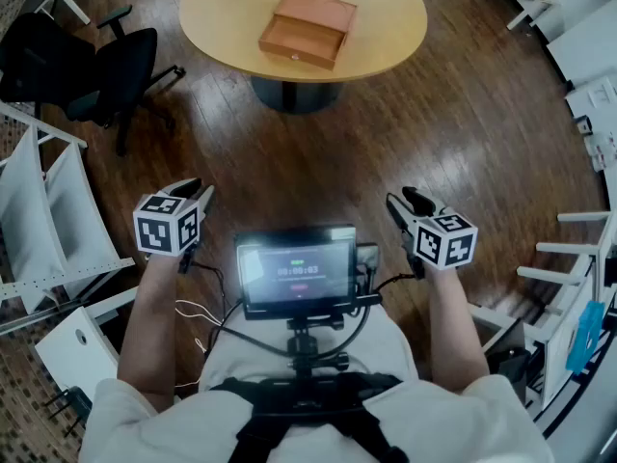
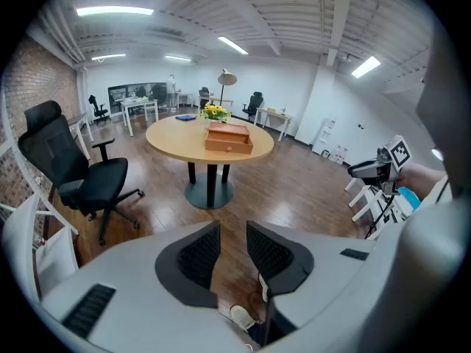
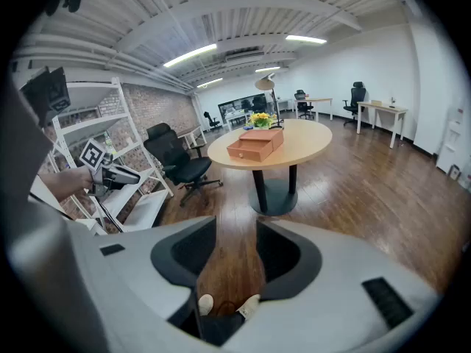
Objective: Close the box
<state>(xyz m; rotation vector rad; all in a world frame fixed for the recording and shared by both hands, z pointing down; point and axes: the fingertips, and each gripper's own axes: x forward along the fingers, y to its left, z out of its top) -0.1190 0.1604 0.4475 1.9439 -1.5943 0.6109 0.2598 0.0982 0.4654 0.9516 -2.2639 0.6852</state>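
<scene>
A flat wooden box [image 1: 307,27] lies on the round light-wood table [image 1: 386,17] far ahead of me; its drawer with a small knob stands pulled out a little toward me. The same box [image 2: 229,138] shows small in the left gripper view, and the box [image 3: 255,144] likewise in the right gripper view. My left gripper [image 1: 198,189] and right gripper [image 1: 405,199] hang in the air well short of the table. Only floor shows between the open jaws of the left gripper [image 2: 233,252] and of the right gripper [image 3: 236,252].
A black office chair [image 1: 106,66] stands left of the table. White shelf frames [image 1: 48,220] flank me on the left, and more white racks [image 1: 578,287] on the right. A chest-mounted screen [image 1: 297,273] sits between my arms. Yellow flowers [image 2: 214,112] stand behind the box.
</scene>
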